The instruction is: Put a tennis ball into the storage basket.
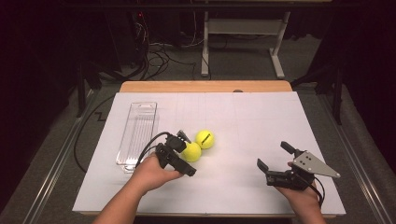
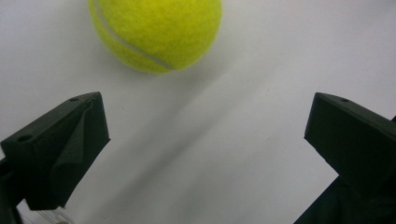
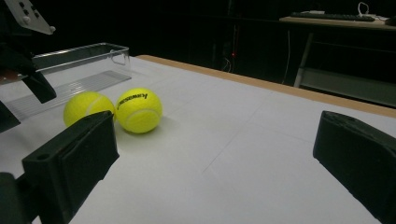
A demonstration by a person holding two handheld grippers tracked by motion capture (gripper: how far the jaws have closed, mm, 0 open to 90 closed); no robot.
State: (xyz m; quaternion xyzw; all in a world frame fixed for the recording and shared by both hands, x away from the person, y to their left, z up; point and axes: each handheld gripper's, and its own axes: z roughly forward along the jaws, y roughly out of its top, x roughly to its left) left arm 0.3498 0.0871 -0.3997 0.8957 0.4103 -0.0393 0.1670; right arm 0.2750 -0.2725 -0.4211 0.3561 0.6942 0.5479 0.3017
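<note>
left gripper (image 1: 185,154) tilted down, fingers (image 2: 60,149) wide at tennis ball (image 1: 191,152)

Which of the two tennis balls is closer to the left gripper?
The ball nearer the clear tray, tennis ball, lies right at the open left gripper. The other tennis ball, showing black print, sits just beyond it, farther from the person.

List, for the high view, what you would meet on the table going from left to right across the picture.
Clear plastic tray → left gripper → tennis ball beside it → second tennis ball with the black print → right gripper, jaws apart.
</note>
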